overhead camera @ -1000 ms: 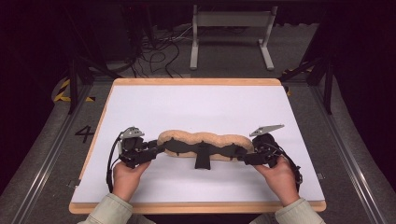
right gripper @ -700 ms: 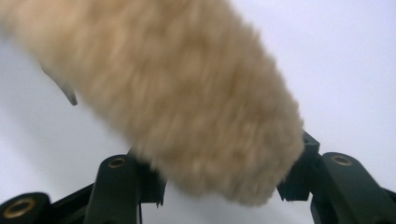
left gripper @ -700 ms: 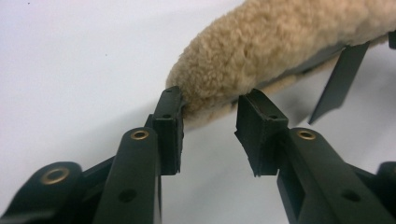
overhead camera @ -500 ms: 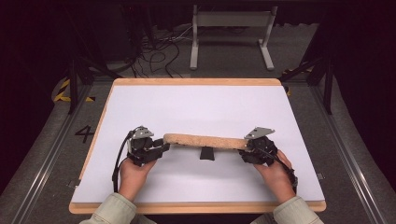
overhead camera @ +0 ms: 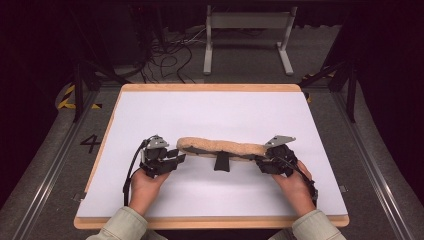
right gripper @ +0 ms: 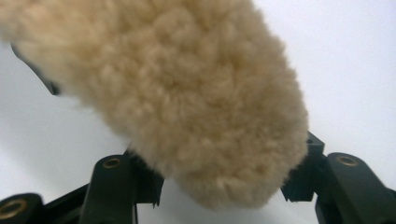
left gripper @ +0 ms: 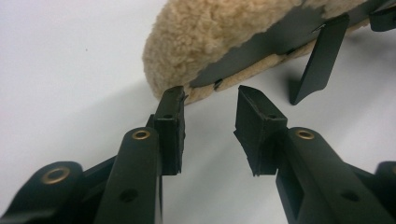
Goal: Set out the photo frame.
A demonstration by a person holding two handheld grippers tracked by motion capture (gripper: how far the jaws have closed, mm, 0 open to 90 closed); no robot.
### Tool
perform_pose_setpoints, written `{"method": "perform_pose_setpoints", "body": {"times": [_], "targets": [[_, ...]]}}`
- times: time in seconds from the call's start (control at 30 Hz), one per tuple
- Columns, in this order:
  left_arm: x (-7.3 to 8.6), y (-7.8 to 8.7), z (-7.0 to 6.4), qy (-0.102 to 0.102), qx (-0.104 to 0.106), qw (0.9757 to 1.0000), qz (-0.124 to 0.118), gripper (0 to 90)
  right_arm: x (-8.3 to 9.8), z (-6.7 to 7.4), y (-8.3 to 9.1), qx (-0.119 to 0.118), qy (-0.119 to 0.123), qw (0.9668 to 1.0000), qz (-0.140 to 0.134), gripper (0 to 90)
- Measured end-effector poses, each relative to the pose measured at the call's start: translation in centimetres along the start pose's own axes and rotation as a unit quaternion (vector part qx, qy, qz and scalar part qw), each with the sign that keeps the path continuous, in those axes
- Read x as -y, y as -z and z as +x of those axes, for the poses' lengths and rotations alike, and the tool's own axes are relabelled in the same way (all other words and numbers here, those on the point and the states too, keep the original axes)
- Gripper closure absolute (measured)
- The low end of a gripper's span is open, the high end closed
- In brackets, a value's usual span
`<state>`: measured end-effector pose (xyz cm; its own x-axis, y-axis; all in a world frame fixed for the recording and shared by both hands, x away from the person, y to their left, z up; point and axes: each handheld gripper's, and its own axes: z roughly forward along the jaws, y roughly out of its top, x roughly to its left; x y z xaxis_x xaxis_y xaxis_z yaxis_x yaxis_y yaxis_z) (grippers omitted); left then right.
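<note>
- The fleece pad (overhead camera: 220, 146), a long tan strip of woolly pile, lies crosswise over the middle of the white surface (overhead camera: 210, 112), between the two hands.
- Its underside carries a dark backing (left gripper: 275, 39), seen in the left gripper view, and a short black strap (overhead camera: 220, 161) hangs from its middle down to the surface.
- The left claw (overhead camera: 176, 157) sits just beside the pad's left end; its jaws stand apart and have just been opening, with nothing pinched between them. In the left gripper view one jaw tip is at the pad's lower edge (left gripper: 201, 91); whether it touches cannot be told.
- The right claw (overhead camera: 262, 164) is at the pad's right end. In the right gripper view the woolly end (right gripper: 201, 107) fills the gap between the jaws, which press on it from both sides; they have just been opening a little.
- Each claw is carried by a hand: the left hand (overhead camera: 145, 186) and the right hand (overhead camera: 295, 184) reach in from the near edge of the surface.
</note>
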<state>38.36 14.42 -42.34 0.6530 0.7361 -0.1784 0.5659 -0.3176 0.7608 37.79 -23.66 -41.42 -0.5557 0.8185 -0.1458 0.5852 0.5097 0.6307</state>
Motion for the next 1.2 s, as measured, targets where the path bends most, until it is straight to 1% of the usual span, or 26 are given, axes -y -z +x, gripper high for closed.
{"method": "perform_pose_setpoints", "body": {"times": [0.03,0.1,0.17,0.23,0.27,0.3,0.37,0.43,0.47,0.53,0.57,0.63,0.67,0.73,0.77,0.8,0.87,0.97,1.0,1.03,1.13,1.17,1.2], "targets": [[0.0,0.1,0.1,0.0,-0.001,1.0,-0.001,61.9,0.0,0.0,0.1,-0.001,-0.002,1.0,0.0,42.0],[0.0,0.5,0.3,0.001,-0.003,1.0,-0.005,60.4,0.1,-0.2,0.5,-0.003,-0.01,0.9999,-0.009,37.5],[0.1,1.0,0.5,-0.002,-0.006,0.9999,-0.011,59.8,0.3,-0.6,1.2,-0.01,-0.02,0.9996,-0.018,34.4],[0.1,1.5,0.6,-0.01,-0.012,0.9998,-0.014,60.0,0.6,-0.9,1.9,-0.011,-0.024,0.9993,-0.026,33.9],[0.1,1.5,0.6,-0.01,-0.012,0.9998,-0.014,59.8,0.7,-1.1,2.3,-0.012,-0.024,0.9992,-0.029,34.5],[-0.1,2.1,0.7,-0.021,-0.015,0.9996,-0.014,59.7,0.9,-1.3,2.6,-0.013,-0.026,0.9991,-0.031,35.4],[-0.2,2.5,0.8,-0.027,-0.014,0.9993,-0.02,60.0,1.2,-1.5,3.1,-0.01,-0.023,0.9989,-0.038,37.1],[-0.5,3.0,0.8,-0.034,-0.015,0.999,-0.024,62.2,1.6,-1.7,3.7,-0.007,-0.019,0.9988,-0.045,38.5],[-0.5,3.1,0.9,-0.036,-0.016,0.9988,-0.028,63.3,1.8,-1.8,3.9,-0.009,-0.016,0.9987,-0.047,39.0],[-0.7,3.4,1.1,-0.04,-0.014,0.9987,-0.027,65.9,2.0,-1.9,4.3,-0.01,-0.01,0.9987,-0.048,39.4],[-0.9,3.4,1.2,-0.041,-0.016,0.9986,-0.028,68.0,2.1,-1.9,4.5,-0.012,-0.007,0.9987,-0.049,39.5],[-1.2,3.5,1.3,-0.039,-0.013,0.9987,-0.028,71.1,2.3,-1.9,5.0,-0.011,0.002,0.9988,-0.049,40.7],[-1.3,3.5,1.3,-0.04,-0.012,0.9987,-0.03,73.8,2.3,-1.8,5.3,-0.008,0.011,0.9987,-0.049,42.7],[-1.7,3.4,1.5,-0.045,-0.011,0.9985,-0.029,78.8,2.4,-1.6,5.8,-0.002,0.017,0.9983,-0.057,47.9],[-2.0,3.2,1.6,-0.046,-0.01,0.9986,-0.024,81.5,2.4,-1.6,5.9,-0.005,0.018,0.9982,-0.057,50.7],[-2.1,3.1,1.7,-0.047,-0.015,0.9986,-0.021,84.3,2.5,-1.4,6.2,-0.012,0.02,0.9981,-0.057,54.5],[-2.5,2.8,1.9,-0.045,-0.014,0.9987,-0.017,88.4,2.6,-1.2,6.4,-0.022,0.023,0.9977,-0.06,63.0],[-3.0,2.3,2.4,-0.038,-0.007,0.999,-0.021,89.7,2.7,-1.2,6.5,-0.04,0.019,0.9971,-0.061,76.2],[-3.1,2.1,2.5,-0.031,-0.001,0.9992,-0.023,89.7,2.8,-1.2,6.4,-0.047,0.018,0.9967,-0.063,80.4],[-3.2,1.9,2.7,-0.027,0.002,0.9994,-0.022,89.8,2.8,-1.2,6.4,-0.053,0.018,0.9964,-0.063,83.0],[-3.6,1.2,3.1,-0.023,-0.001,0.9995,-0.021,89.8,2.8,-1.1,6.4,-0.061,0.022,0.9958,-0.066,88.2],[-3.7,1.0,3.2,-0.018,0.002,0.9996,-0.022,89.8,2.7,-1.0,6.4,-0.065,0.023,0.9955,-0.065,90.0],[-3.8,0.7,3.2,-0.016,0.001,0.9996,-0.022,89.8,2.7,-1.0,6.4,-0.066,0.024,0.9954,-0.066,90.0]]}}
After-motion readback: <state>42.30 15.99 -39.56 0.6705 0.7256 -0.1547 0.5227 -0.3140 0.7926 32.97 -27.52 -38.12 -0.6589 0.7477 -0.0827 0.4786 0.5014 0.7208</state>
